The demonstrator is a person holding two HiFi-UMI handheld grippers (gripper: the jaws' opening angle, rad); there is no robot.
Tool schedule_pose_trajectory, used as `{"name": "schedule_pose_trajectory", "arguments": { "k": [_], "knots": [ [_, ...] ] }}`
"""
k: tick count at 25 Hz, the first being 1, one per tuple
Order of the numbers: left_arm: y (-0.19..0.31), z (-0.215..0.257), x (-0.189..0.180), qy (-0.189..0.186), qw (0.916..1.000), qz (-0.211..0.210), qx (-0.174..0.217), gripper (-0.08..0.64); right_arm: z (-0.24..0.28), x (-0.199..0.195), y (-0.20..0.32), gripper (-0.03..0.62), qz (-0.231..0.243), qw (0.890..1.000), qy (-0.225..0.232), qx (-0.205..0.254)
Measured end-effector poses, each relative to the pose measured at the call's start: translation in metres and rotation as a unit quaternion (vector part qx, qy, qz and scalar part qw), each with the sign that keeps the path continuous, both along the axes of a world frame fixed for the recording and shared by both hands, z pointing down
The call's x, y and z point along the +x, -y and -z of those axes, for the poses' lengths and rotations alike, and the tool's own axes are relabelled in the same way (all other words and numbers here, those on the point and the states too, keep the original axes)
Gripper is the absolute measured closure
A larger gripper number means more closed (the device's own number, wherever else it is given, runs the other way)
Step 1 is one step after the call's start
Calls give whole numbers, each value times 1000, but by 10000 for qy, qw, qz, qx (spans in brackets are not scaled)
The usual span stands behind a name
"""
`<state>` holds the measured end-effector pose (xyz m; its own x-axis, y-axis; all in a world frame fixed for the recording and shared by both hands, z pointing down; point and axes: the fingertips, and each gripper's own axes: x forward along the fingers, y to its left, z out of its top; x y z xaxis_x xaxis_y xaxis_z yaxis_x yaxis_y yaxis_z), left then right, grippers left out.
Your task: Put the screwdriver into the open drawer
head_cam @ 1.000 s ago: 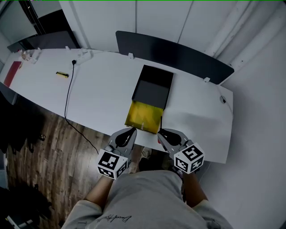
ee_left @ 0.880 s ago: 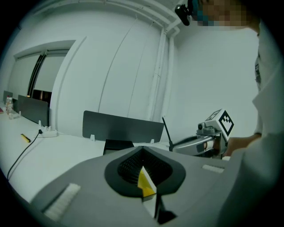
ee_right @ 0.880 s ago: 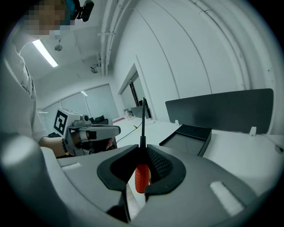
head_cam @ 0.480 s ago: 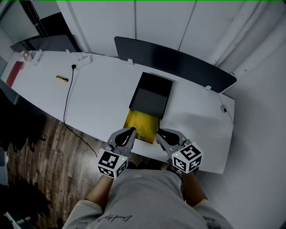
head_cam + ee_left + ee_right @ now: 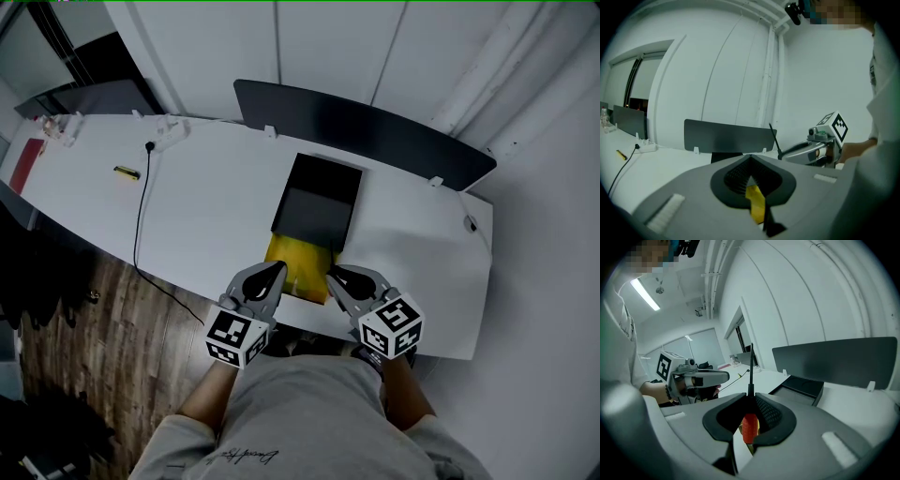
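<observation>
A black cabinet [image 5: 316,200] lies on the white table [image 5: 206,206], its yellow drawer [image 5: 296,269] pulled out toward me. My right gripper [image 5: 331,275] hangs over the drawer's front right corner, shut on the screwdriver [image 5: 749,426]. The orange handle sits between the pads and the thin black shaft [image 5: 751,366] sticks out past the tips. That shaft [image 5: 775,138] also shows in the left gripper view. My left gripper [image 5: 278,270] is shut and holds nothing, at the drawer's front left corner. Through its jaws [image 5: 750,159] I see the yellow drawer [image 5: 756,204].
A dark partition panel [image 5: 361,120] stands along the table's far edge. A black cable [image 5: 141,220] runs over the left part of the table and off its front edge. A small yellow and black object [image 5: 127,172] and a red item [image 5: 26,154] lie far left. Wooden floor [image 5: 84,347] is below.
Both grippers have moved forward side by side, from just before the drawer's front edge to over its front end. The screwdriver stays in the right gripper.
</observation>
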<state>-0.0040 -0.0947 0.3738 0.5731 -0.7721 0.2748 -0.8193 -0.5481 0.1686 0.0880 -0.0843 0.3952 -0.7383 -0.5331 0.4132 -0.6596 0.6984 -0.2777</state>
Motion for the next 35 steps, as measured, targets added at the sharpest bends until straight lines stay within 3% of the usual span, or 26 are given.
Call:
{"name": "schedule_pose_trajectory", "arguments": {
  "k": [13,35],
  "knots": [
    [26,-11,-17,18,9989,-436,-150,560,-22,-15,18,518,-266,9982,-481,-229],
    [62,-65,-39,11,9982,-374,-468,560,-109,-26,44,518,46,9840,-1606,-770]
  ]
}}
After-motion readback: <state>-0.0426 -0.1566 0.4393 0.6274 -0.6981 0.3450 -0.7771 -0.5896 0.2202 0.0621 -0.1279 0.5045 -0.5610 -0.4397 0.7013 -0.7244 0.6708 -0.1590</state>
